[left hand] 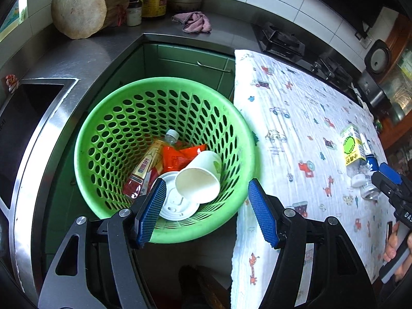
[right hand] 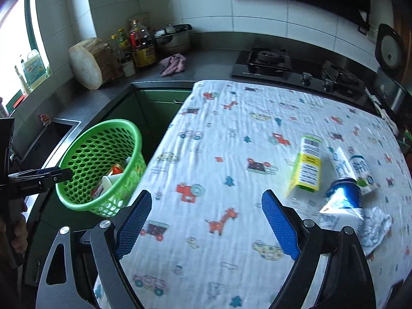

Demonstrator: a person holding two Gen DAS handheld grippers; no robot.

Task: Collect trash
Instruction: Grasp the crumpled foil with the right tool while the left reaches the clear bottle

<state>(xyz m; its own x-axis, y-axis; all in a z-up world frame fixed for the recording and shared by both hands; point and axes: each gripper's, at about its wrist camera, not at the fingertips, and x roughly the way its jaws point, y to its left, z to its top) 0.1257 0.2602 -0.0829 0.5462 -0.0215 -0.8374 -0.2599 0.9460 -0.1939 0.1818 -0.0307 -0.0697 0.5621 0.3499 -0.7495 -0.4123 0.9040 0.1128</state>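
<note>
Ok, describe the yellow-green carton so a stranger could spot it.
Start at the table under the printed cloth. Near its right side lies a cluster of trash; the yellow-green carton lies at its left edge, showing barcodes, unlike the blue-and-white cartons beside it.

Home kitchen: steel sink [left hand: 38, 118] in worktop, gas hob [right hand: 267, 59], tiled wall, oil bottles [right hand: 140, 43] & pot [right hand: 172, 40], round wooden chopping block [right hand: 87, 63], green cupboards below

Green basket [left hand: 116, 128] holding paper cup [left hand: 199, 180]
</note>
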